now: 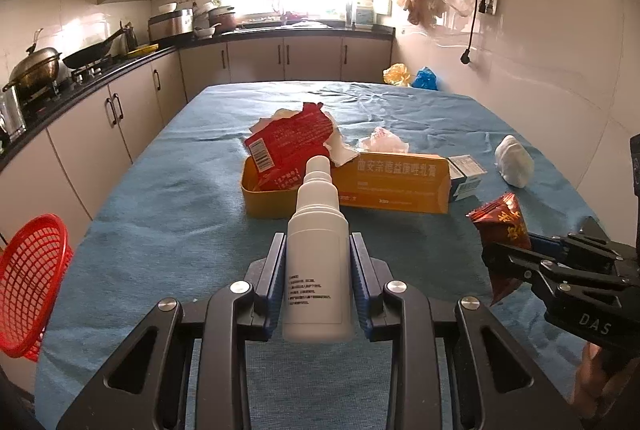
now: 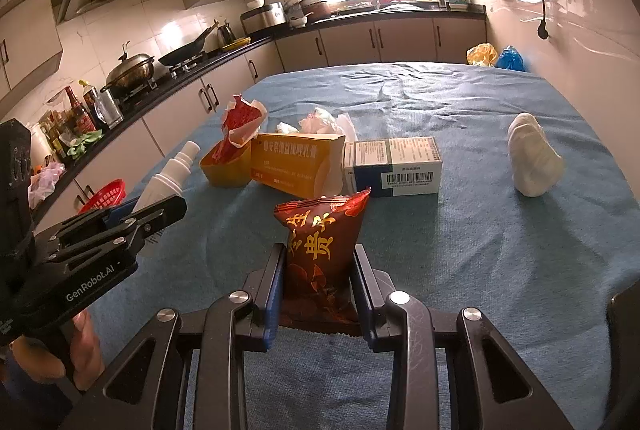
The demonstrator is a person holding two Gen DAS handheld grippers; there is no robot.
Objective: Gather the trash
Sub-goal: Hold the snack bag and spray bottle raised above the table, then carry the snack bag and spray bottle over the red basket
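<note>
Item 1: white spray bottle (image 1: 318,250), clamped in my left gripper (image 1: 318,242) above the blue tablecloth (image 1: 160,214). Item 2: brown snack packet (image 2: 322,250), clamped in my right gripper (image 2: 320,254). Ahead: yellow tub (image 1: 256,204) holding a red wrapper (image 1: 288,146), orange carton (image 1: 396,182), blue-white box (image 2: 396,166), white wad (image 2: 534,158). Red basket (image 1: 30,282) at the table's left edge.

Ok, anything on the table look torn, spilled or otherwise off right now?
The red wrapper stuffed in the yellow tub is ripped open, with crumpled tissue behind it. I see no spill on the blue cloth.
</note>
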